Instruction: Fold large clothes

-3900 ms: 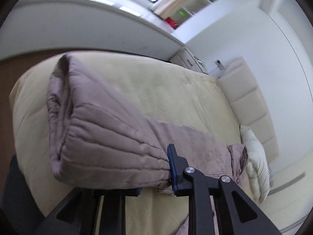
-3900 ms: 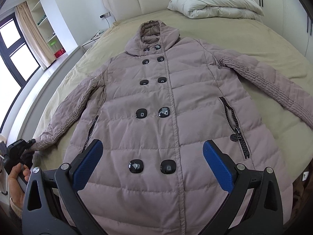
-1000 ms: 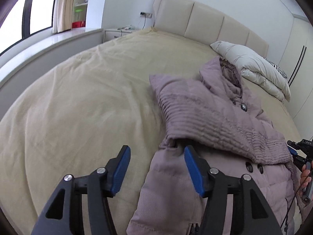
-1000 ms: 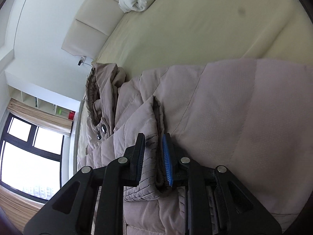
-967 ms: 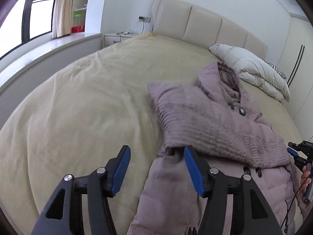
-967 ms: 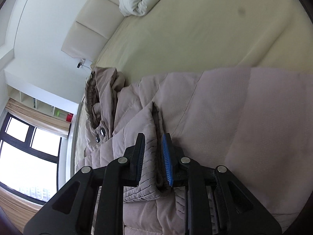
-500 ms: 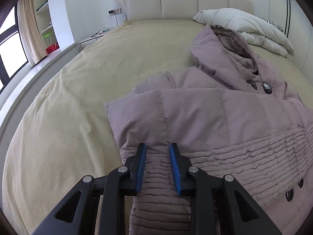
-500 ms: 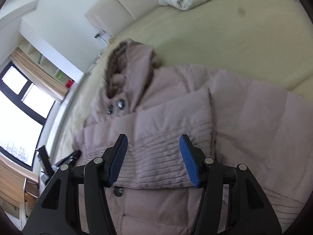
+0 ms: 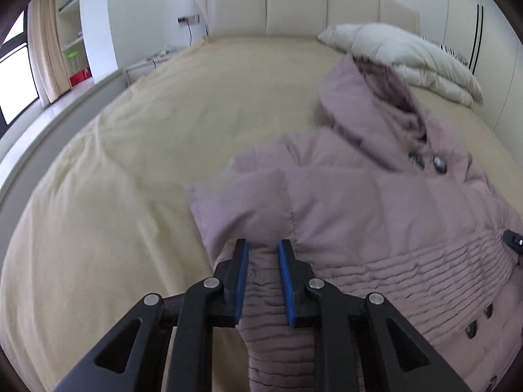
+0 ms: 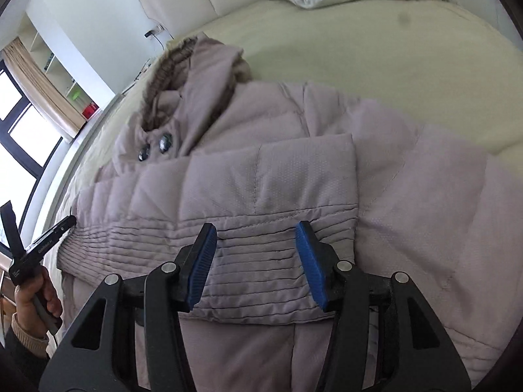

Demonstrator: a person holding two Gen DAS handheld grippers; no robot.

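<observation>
Coat: mauve quilted coat (image 9: 376, 209) lies on the bed (image 9: 137, 170), hood (image 9: 376, 98) toward the headboard (image 9: 294, 3), sleeves folded across its buttoned front.
Left gripper: the left gripper (image 9: 263, 254) is clamped on the ribbed sleeve (image 9: 271, 310) at the coat's near edge.
Right gripper: the right gripper (image 10: 255, 248) hangs over the folded sleeve (image 10: 261, 196), jaws spread wide, holding nothing.
Bed: beige cover; a white duvet (image 9: 402, 55) is bundled beside the hood.
Room: shelves (image 9: 70, 16) and window (image 9: 13, 75) off the coat's far side; white walls.
</observation>
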